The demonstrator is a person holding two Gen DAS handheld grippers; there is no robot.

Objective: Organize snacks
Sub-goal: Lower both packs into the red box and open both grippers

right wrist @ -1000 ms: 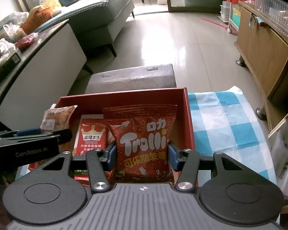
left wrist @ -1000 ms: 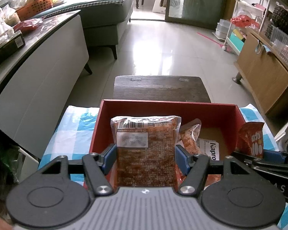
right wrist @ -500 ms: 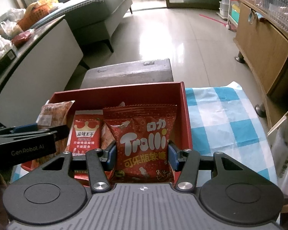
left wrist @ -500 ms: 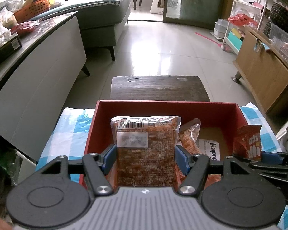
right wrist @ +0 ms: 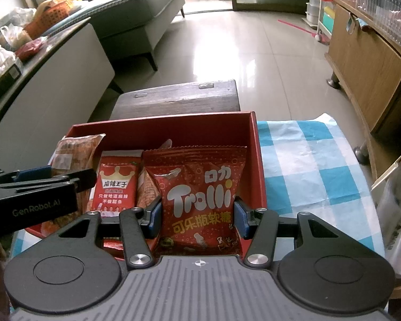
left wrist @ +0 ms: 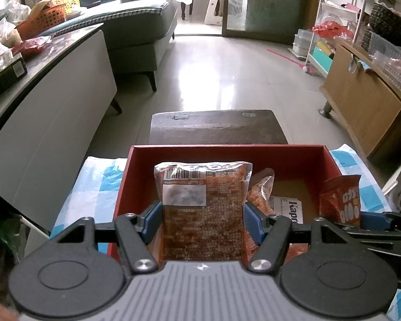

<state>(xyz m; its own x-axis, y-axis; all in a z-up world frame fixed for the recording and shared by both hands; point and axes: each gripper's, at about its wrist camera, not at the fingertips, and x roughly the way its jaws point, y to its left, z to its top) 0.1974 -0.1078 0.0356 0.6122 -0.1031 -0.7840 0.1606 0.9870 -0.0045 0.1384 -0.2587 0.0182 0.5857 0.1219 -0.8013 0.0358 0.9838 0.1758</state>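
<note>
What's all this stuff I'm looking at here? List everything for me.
Box: one, red, open, on the cloth.
Checked cloth: one, blue and white, under the box.
Orange-brown packet: one, barcode on top, upright in the box's left side, between the left fingers.
Trolli packet: one, red, upright in the box's right side, between the right fingers.
Crown packet: one, red and white, mid-box.
Clear-wrapped orange packet: one, mid-box.
Dark stool: one, beyond the box.
Sofa: one, grey-green, far left.
Wooden cabinet: one, right.
Left gripper: black, blue fingers.
Right gripper: same.
</note>
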